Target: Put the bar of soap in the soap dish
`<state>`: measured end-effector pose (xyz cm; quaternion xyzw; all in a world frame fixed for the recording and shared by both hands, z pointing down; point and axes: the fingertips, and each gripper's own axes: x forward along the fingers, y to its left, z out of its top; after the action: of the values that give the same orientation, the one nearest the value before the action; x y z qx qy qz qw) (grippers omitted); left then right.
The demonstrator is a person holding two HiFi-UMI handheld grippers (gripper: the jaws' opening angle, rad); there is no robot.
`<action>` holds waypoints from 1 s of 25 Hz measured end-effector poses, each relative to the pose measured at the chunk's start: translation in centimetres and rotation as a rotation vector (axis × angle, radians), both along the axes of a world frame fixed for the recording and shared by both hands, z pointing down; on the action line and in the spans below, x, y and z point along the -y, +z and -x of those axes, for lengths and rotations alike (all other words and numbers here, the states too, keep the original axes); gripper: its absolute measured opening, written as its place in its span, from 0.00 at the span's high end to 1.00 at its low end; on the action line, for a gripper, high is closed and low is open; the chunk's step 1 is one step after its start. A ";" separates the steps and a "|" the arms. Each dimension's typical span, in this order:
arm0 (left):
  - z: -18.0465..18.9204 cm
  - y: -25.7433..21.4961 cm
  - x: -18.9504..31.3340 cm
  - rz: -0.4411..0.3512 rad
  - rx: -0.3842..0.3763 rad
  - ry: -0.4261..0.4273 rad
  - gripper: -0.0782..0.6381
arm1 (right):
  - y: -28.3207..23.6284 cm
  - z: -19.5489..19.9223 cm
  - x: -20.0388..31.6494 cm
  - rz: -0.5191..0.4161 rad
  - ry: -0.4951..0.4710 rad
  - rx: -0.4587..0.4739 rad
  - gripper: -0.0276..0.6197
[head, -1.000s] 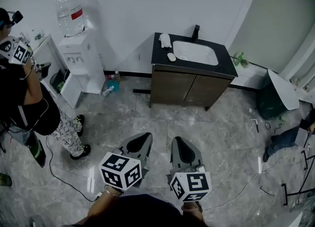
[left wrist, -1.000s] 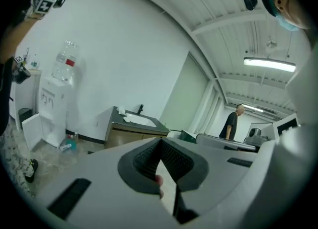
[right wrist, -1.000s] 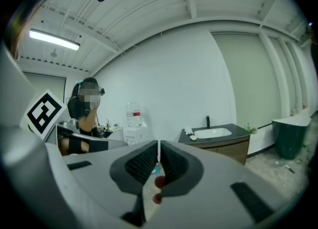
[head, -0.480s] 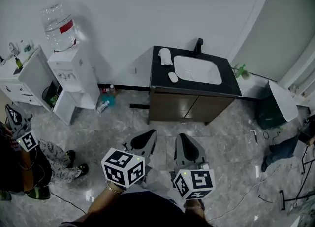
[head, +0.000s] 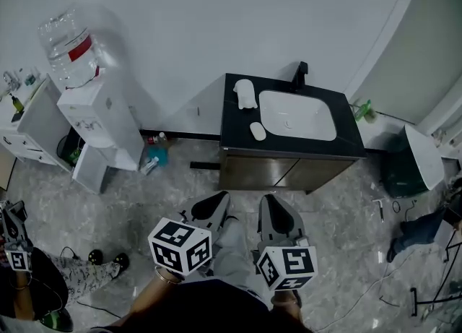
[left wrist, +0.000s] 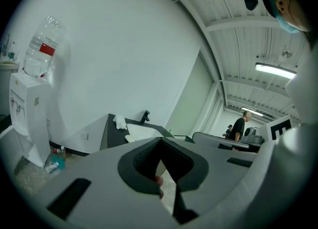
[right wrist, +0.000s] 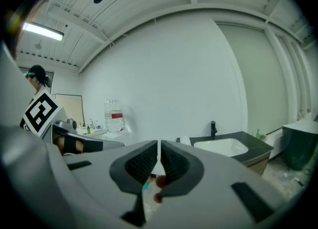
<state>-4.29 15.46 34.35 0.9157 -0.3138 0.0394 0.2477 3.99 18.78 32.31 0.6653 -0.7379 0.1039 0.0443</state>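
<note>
A black-topped vanity with a white sink basin and a black tap stands against the far wall. On its left end lie a small white oval piece and a larger white lump; I cannot tell which is soap and which is dish. My left gripper and right gripper hang side by side over the floor, short of the vanity, both shut and empty. The left gripper view shows the closed left gripper below the vanity top. The right gripper view shows the closed right gripper beside the basin.
A water dispenser with a bottle and a white cabinet stand at the left wall. A person holding another marker cube is at the lower left. A dark bin and loose cables lie to the right.
The vanity has drawn nearer and slid toward the centre of the head view. The person at the left has dropped to the lower left corner. Both grippers stayed shut, side by side.
</note>
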 end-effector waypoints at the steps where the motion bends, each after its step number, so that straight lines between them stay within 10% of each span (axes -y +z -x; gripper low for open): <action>1: -0.5 0.1 1.6 0.000 0.001 -0.006 0.89 | 0.2 -0.6 1.6 0.001 -0.007 0.002 0.92; 14: -8.5 -1.2 22.7 -0.001 0.017 -0.095 0.89 | 0.5 -9.3 23.6 0.044 -0.120 0.003 0.92; 25: -7.4 2.3 31.8 0.092 0.041 -0.171 0.89 | 9.7 -12.9 34.1 0.283 -0.149 -0.089 0.78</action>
<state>3.08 -16.37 36.63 0.8724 -0.3935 0.0510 0.2854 16.91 -15.29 42.03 0.5999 -0.7604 0.1737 0.1779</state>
